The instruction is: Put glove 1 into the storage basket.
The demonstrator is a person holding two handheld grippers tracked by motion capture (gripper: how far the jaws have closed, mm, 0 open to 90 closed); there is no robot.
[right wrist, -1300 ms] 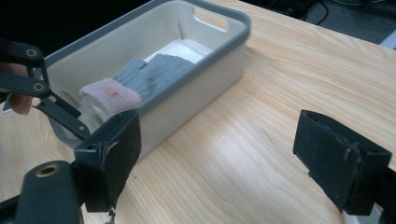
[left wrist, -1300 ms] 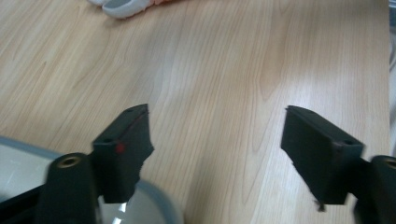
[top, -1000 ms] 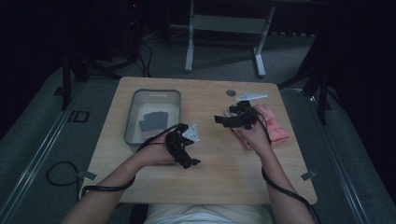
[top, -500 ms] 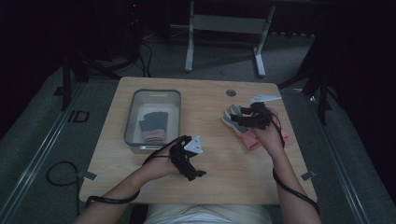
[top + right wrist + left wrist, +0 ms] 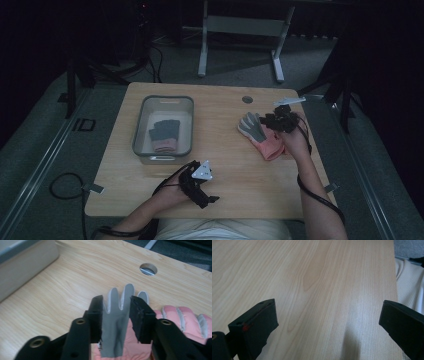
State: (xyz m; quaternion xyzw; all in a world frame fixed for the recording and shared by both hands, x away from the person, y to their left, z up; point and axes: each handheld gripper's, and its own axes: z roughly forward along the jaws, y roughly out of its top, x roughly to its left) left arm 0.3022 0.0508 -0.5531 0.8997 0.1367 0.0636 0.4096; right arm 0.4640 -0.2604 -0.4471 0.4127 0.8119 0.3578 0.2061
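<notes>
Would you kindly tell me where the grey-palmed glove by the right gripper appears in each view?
High view: the grey-palmed glove lies right of centre on the table.
Right gripper view: the glove sits low at centre, between the jaws.
Left gripper view: bare table.
Shared landmark: the round table hole.

A light wooden table (image 5: 225, 150) carries everything. A grey tray (image 5: 141, 131) sits on it, well to the left of the right gripper (image 5: 280, 120). Pink-and-grey gloves (image 5: 260, 135) lie on the wood directly under that gripper. A round hole (image 5: 247, 99) in the tabletop lies just beyond them. Beneath the left gripper (image 5: 199, 186) the wood is bare.
</notes>
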